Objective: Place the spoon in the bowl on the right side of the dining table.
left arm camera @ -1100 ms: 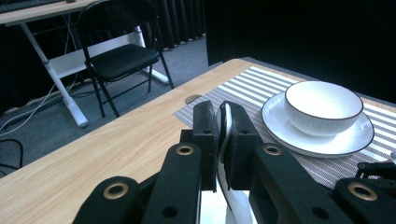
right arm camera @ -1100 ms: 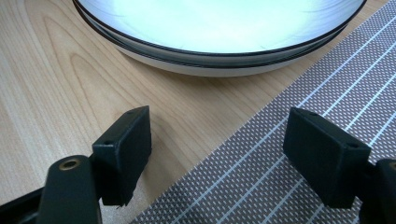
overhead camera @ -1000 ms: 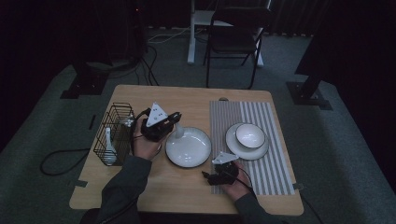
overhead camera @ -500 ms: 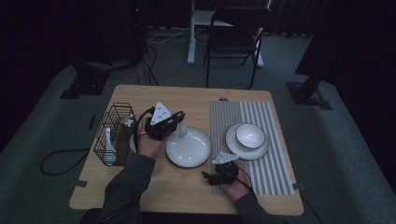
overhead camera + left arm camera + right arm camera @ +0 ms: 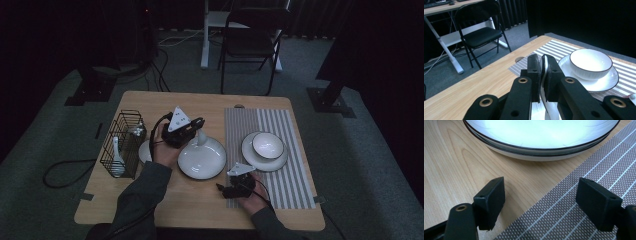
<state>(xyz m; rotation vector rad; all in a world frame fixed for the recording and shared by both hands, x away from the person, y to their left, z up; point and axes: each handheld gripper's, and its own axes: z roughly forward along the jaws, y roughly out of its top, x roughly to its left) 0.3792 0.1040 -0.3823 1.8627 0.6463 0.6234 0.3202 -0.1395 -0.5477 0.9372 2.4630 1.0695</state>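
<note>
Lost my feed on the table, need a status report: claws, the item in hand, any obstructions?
Left claw shut on white ceramic spoon, above the large plate. Right claw open, empty, at the striped mat edge. Nothing in the way.

The high view is dim and underexposed: the room's edges sink into near black, and the wooden surface (image 5: 200, 200) is muted, with faint grain and soft detail. Both gripper views are much brighter. In the right gripper view the large plate (image 5: 541, 135) glares to blown-out white, and soft shadows lie under its rim. In the left gripper view the near jaws look slightly soft.
</note>
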